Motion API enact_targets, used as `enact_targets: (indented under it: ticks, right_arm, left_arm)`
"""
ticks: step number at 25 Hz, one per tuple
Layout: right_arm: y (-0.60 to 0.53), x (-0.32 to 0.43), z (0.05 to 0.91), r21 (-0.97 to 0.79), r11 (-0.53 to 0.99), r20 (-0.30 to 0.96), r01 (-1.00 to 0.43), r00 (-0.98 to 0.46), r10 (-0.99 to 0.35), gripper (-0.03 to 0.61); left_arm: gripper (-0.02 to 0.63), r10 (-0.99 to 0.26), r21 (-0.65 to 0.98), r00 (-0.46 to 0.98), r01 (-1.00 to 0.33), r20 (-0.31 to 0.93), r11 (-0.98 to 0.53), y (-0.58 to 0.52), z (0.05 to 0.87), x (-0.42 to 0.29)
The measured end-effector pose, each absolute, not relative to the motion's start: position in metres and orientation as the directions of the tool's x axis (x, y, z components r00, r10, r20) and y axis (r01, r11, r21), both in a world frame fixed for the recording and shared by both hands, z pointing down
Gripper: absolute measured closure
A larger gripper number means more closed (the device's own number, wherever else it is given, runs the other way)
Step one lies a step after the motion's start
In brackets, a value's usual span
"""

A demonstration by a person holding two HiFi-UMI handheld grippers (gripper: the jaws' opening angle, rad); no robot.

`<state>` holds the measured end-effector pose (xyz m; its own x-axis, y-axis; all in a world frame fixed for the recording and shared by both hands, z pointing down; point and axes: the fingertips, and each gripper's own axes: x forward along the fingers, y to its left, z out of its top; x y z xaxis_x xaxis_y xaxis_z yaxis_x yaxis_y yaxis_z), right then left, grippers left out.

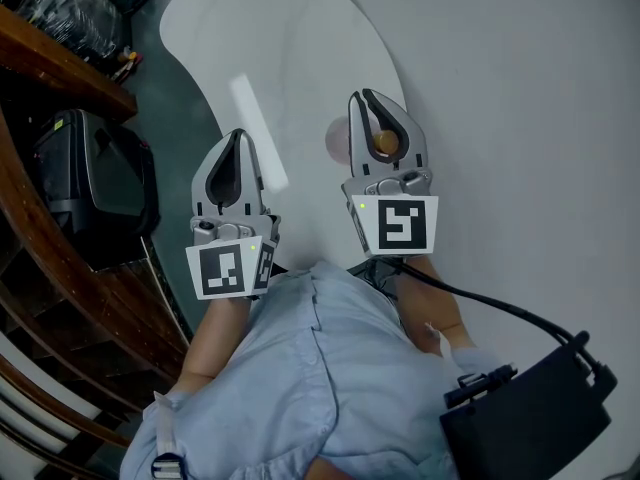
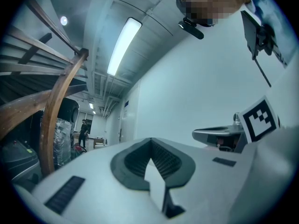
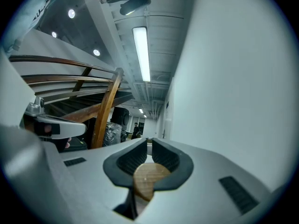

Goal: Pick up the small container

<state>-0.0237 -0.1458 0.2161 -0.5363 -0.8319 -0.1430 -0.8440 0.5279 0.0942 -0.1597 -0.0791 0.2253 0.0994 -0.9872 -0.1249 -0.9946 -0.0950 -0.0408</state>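
Observation:
My right gripper [image 1: 364,96] is shut on the small container [image 1: 383,144], whose round wooden top shows between the fingers. A pale rounded part of it sticks out past the left finger. In the right gripper view the wooden disc [image 3: 148,177] sits clamped low between the dark pads, and the right gripper [image 3: 150,142] points about level at a white wall. My left gripper [image 1: 240,134] is held beside it to the left, its fingers meeting at the tips with nothing between them. In its own view the left gripper [image 2: 151,140] is shut and empty.
A white rounded table [image 1: 300,28] lies below and ahead of both grippers. A dark wooden railing [image 1: 60,58] and a black case [image 1: 95,183] stand at the left. A black box [image 1: 530,418] on a cable hangs at the lower right. The curved wooden handrail [image 2: 56,111] rises at the left.

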Motion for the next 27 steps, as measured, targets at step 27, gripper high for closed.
enact_targets:
  ticks: [27]
  right_arm:
    - [-0.145,-0.024,0.208,0.067,0.527,-0.182,-0.847,-0.530,-0.828,0.548]
  left_arm:
    - [0.615,-0.987,-0.054,0.107,-0.993,-0.123,-0.101,-0.077,0.220,-0.156]
